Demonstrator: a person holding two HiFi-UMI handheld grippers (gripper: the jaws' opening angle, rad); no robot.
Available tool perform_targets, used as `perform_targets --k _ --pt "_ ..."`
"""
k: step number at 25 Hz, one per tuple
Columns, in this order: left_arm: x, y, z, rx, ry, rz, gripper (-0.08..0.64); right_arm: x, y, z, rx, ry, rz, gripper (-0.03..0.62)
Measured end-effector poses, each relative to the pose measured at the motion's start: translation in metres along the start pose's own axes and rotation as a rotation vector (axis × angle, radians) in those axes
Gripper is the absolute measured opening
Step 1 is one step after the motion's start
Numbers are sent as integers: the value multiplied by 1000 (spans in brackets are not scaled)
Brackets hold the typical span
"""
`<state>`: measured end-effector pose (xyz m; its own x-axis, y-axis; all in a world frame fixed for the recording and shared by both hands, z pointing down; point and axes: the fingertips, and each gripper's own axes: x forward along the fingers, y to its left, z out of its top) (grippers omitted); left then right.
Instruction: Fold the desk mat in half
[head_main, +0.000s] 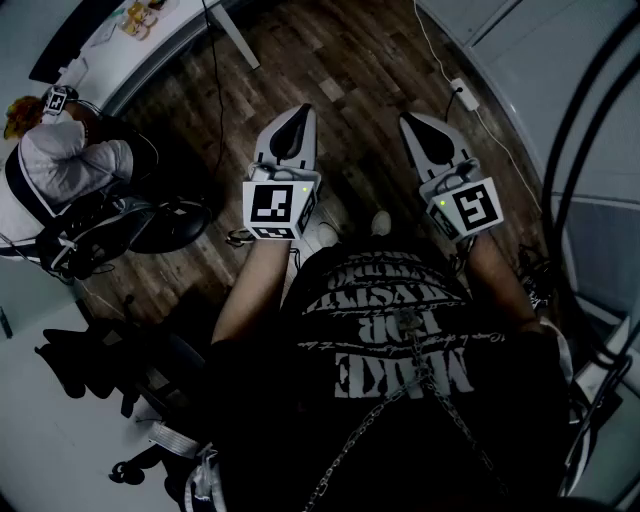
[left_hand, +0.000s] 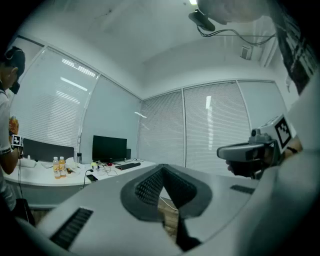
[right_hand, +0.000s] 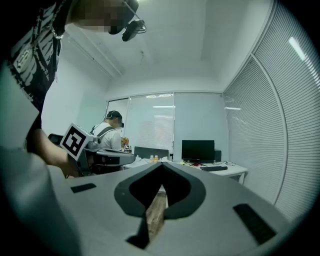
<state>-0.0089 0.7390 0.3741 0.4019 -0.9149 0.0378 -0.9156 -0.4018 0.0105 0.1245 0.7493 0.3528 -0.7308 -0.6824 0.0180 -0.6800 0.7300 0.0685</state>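
No desk mat shows in any view. In the head view my left gripper (head_main: 296, 112) and right gripper (head_main: 410, 120) are held side by side at waist height over a wooden floor, pointing away from my body. Both are shut with nothing between the jaws. The left gripper view looks along its closed jaws (left_hand: 162, 167) across the room, with the right gripper (left_hand: 245, 151) at the right edge. In the right gripper view its closed jaws (right_hand: 161, 165) point at the far desk, and the left gripper (right_hand: 107, 157) hangs at the left.
A white desk (head_main: 170, 40) runs along the far left, carrying a monitor (left_hand: 109, 148), a keyboard and two bottles (left_hand: 57, 167). Another person (head_main: 60, 160) stands by it, next to office chairs (head_main: 150, 220). A power strip with a white cable (head_main: 462, 95) lies on the floor at the right.
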Motion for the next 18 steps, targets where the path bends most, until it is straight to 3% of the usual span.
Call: perform_targets --k 10,18 --pt "-36 23 -12 -13 7 1 5 4 41 9 31 -12 -24 0" --pt "-39 47 -29 -48 32 26 5 8 21 -10 19 54 -133 -1"
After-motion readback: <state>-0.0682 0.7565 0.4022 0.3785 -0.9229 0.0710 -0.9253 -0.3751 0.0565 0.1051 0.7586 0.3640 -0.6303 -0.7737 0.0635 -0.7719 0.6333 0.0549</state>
